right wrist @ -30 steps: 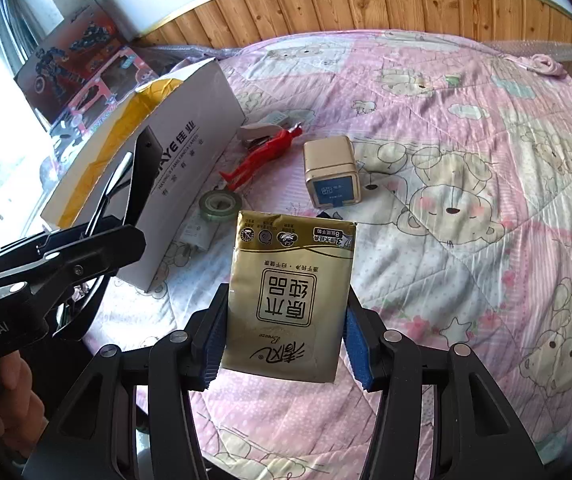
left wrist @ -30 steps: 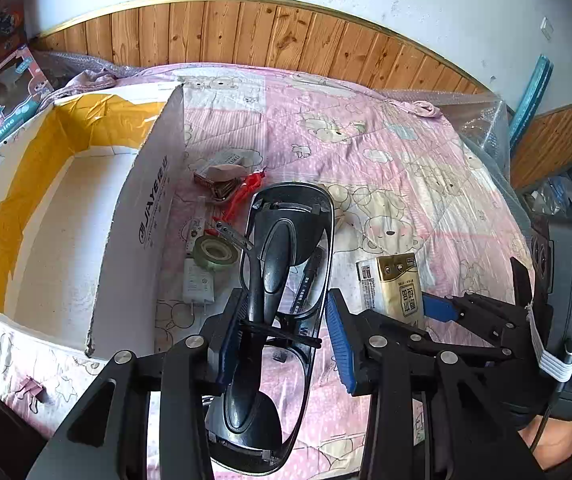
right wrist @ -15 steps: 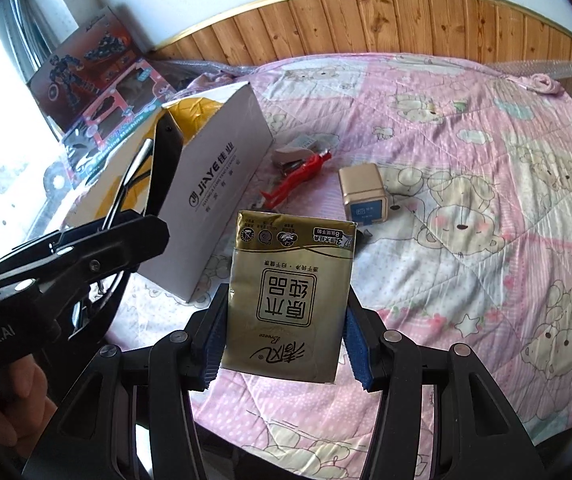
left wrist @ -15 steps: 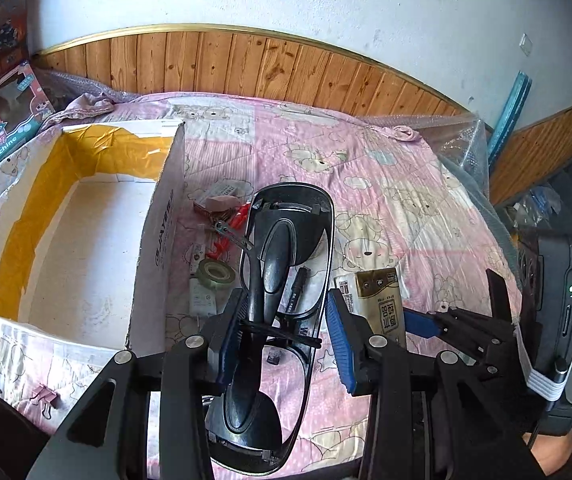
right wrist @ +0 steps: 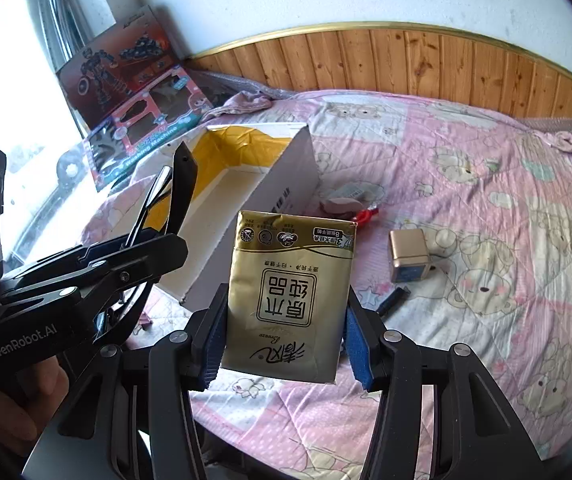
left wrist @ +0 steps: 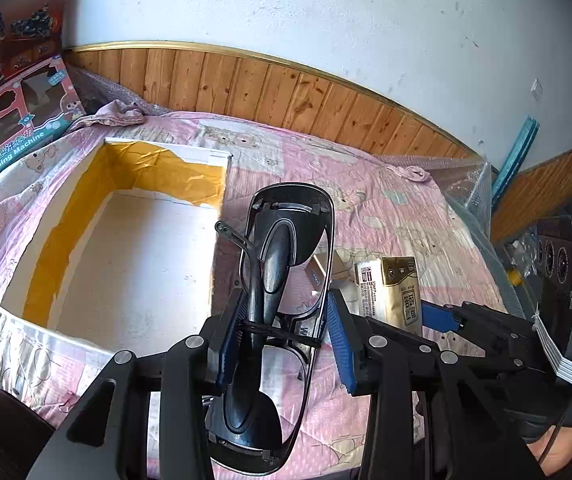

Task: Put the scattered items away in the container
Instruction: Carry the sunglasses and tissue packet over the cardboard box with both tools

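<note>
While your left gripper [left wrist: 284, 332] sits low in the centre of the left wrist frame, its blue pads are clamped on a pair of black sunglasses [left wrist: 282, 280], folded, standing lengthwise along the fingers with one lens reaching up to mid-frame. To the left of them lies the open white cardboard box [left wrist: 126, 248], its inner walls lined with yellow tape; nothing shows on its floor, and the glasses are at its right wall, outside the opening. Your right gripper [right wrist: 282, 336] is closed on a gold tissue pack [right wrist: 289, 296], held upright between the pads in the centre of the right wrist frame, its print upside down. In that frame the box [right wrist: 246, 184] is upper left of centre, beyond the pack. On the pink bear-print quilt [right wrist: 465, 168], right of centre, you have a small gold cube [right wrist: 407, 254], a dark pen-like item [right wrist: 393, 300] just below it, and a red tool [right wrist: 367, 214] partly hidden behind the pack's top edge. Toy boxes [right wrist: 134, 92] lean at the upper left.
</note>
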A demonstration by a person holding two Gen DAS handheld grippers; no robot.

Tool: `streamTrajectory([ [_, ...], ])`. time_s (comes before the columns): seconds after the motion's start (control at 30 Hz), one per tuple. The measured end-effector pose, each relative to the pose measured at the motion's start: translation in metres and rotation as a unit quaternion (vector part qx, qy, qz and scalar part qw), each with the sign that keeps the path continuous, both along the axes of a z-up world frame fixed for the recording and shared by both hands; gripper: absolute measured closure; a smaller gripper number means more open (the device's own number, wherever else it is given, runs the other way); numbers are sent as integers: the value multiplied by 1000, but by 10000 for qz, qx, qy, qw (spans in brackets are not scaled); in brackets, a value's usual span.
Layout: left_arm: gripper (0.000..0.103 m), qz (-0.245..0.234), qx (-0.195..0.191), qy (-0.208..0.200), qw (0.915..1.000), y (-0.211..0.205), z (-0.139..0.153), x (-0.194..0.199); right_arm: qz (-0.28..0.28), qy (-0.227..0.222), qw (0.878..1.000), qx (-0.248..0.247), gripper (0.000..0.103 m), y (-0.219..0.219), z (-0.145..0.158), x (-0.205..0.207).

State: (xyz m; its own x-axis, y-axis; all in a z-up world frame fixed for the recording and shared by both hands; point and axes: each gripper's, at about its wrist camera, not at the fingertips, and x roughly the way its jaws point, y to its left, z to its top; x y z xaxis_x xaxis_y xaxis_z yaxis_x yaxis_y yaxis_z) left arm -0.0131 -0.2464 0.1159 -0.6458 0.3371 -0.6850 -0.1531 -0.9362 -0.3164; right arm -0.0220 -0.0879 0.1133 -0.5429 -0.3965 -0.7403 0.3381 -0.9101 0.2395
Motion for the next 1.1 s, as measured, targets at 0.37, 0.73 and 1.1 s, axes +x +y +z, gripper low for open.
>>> streamTrajectory([
  [0.37,62,381,115,138,9991,-55,11,-4,375,179,9991,87,49,-47,24,-14],
  [0.73,62,702,141,130,9973,-99,10,-14,771,263,9962,316,49,-96,31,-29],
  [1.1,62,941,53,181,9954,-139,14,-26,1137,316,9918,490,49,-144,33,-42],
])
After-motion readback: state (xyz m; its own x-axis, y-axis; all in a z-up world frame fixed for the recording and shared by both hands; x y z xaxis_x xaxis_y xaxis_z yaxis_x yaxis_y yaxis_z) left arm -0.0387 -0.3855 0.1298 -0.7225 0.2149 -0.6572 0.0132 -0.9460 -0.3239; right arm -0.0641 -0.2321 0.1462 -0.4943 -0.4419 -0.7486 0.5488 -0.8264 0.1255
